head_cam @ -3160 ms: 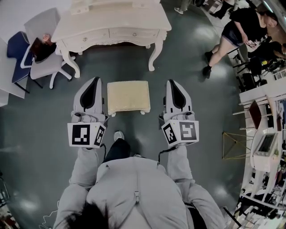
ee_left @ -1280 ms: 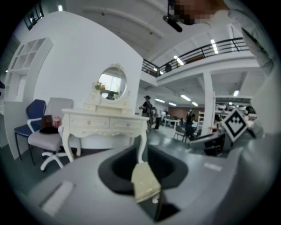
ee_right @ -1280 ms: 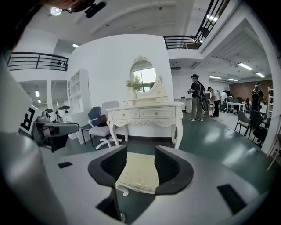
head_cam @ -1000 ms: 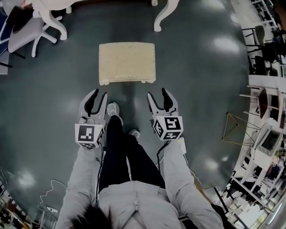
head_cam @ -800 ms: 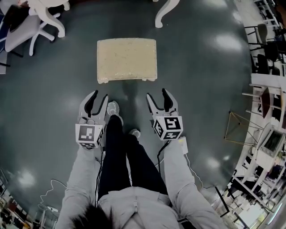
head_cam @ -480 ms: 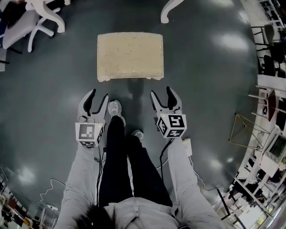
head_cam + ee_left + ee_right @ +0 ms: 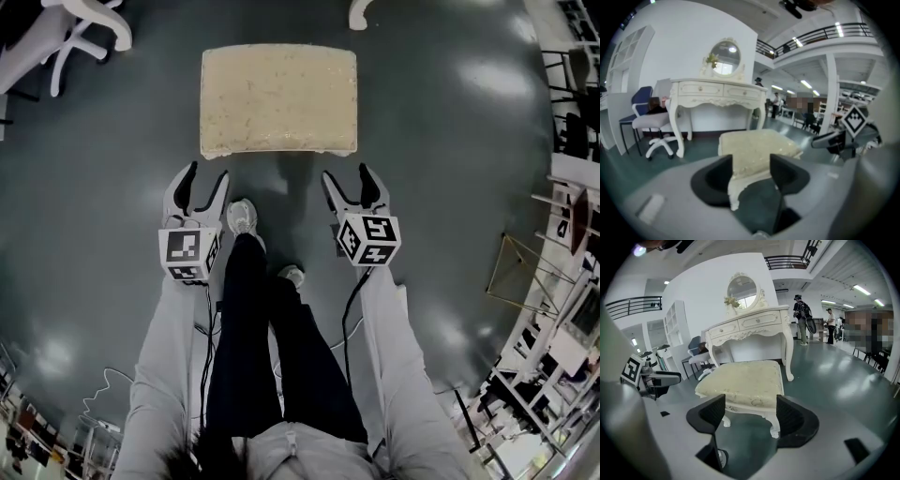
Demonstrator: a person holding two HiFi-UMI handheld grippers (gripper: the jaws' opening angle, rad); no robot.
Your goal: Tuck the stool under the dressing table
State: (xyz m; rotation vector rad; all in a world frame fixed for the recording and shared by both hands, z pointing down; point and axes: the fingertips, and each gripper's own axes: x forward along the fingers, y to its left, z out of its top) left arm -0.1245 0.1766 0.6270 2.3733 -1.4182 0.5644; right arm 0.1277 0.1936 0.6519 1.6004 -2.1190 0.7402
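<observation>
A cream padded stool (image 7: 278, 98) with carved white legs stands on the glossy grey floor (image 7: 450, 187), apart from the ornate white dressing table (image 7: 750, 324). A swivel chair (image 7: 651, 123) stands beside the table. The left gripper (image 7: 206, 176) and right gripper (image 7: 347, 176) are near the stool's front edge, their jaws opening and holding nothing.

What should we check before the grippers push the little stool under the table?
1. Stool standing upright on its legs: ok.
2. Left gripper jaws opening, nothing gripped: ok.
3. Right gripper jaws opening, nothing gripped: ok.
4. Grippers touching the stool: not ok, both sit just short of its near edge.
5. Space under the dressing table open between its legs: ok.
6. Office chair out of the stool's way: ok, it stands off to one side of the table.
</observation>
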